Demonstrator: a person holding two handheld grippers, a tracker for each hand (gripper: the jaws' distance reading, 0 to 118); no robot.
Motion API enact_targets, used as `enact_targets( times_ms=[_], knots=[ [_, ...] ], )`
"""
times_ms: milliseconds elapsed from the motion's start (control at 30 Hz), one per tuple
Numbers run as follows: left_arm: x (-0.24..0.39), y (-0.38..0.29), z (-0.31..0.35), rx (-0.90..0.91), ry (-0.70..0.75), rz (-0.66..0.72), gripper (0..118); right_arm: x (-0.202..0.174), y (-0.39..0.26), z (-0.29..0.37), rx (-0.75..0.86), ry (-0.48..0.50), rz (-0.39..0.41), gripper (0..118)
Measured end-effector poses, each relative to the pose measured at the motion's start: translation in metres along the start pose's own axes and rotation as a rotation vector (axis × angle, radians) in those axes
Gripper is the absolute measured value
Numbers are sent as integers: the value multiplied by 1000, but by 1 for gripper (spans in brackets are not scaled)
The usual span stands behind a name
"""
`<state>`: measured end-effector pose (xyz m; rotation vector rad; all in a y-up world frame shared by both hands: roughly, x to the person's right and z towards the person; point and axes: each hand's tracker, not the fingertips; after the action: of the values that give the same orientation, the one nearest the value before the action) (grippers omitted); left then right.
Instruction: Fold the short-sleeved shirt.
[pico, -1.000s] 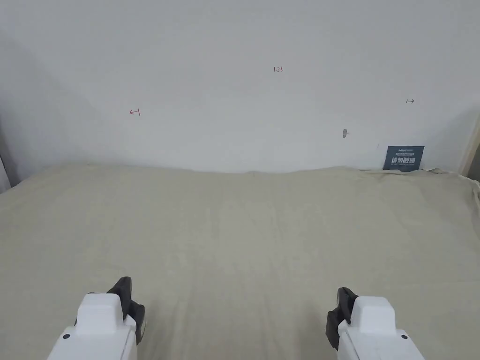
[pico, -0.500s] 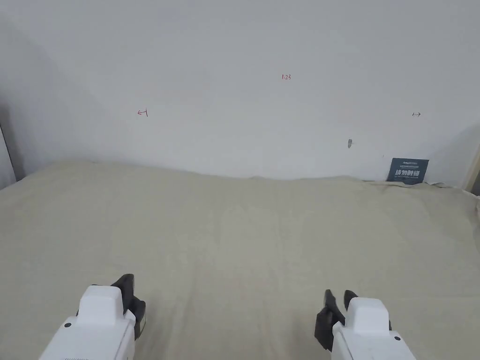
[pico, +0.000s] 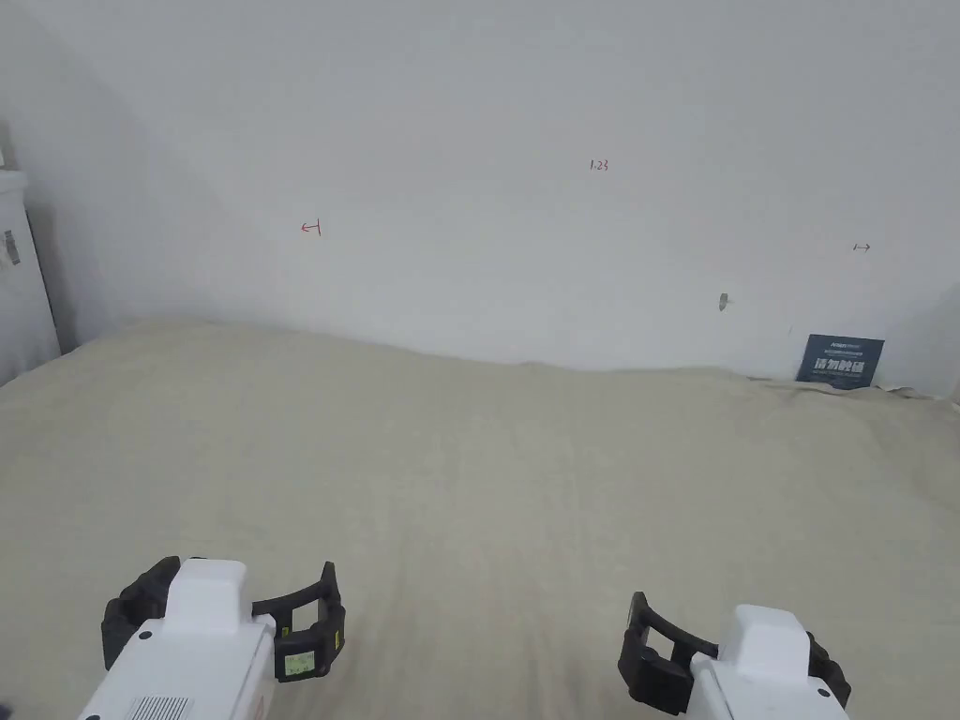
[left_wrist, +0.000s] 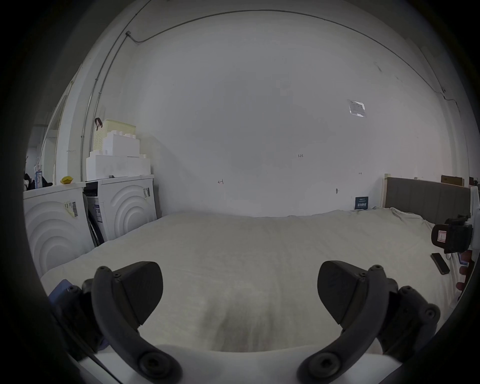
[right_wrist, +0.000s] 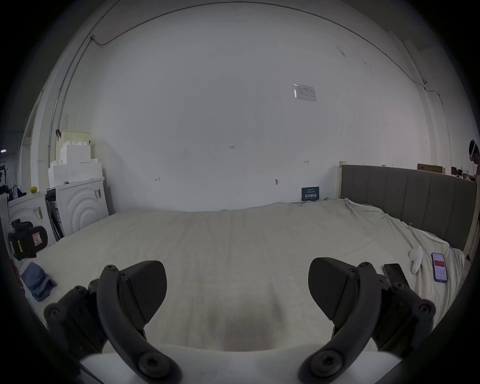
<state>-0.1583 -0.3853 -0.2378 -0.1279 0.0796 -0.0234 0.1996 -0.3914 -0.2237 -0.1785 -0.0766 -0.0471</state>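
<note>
Beige bedsheet (pico: 487, 469), left claw (left_wrist: 240, 291) and right claw (right_wrist: 237, 289) spread wide, empty

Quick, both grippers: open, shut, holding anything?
Left gripper: open, jaws wide apart, nothing between them, over the beige bed sheet.
Right gripper: open, jaws wide apart, empty.

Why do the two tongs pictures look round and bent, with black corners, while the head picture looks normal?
Both gripper views are fisheye: a dark ring frames them, and the wall and bed bulge in curves. The head view is undistorted, evenly lit, without glare. In the left gripper view the left tongs cast a soft shadow on the sheet; the right tongs do likewise in theirs.
</note>
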Motion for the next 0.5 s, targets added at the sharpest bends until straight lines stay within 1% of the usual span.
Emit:
enact_targets(
  times_ms=[100, 133, 233, 400, 500],
  knots=[
    [-5, -1, -2, -12, -23, 34, 118, -3, 3, -2, -3, -11, 19, 111],
    [-7, -1, -3, -23, -33, 45, 118, -2, 3, -2, 0, 0, 17, 111],
    [-9, -2, -7, -37, -41, 66, 118, 1, 5, -5, -6, 79, -68, 111],
    [-11, 0, -9, -12, -48, 132, 118, -6, 13, -9, -48, 32, -70, 111],
    [-13, 0, -10, 2, -43, 178, 118, -8, 15, -12, -66, 50, -84, 111]
  ],
)
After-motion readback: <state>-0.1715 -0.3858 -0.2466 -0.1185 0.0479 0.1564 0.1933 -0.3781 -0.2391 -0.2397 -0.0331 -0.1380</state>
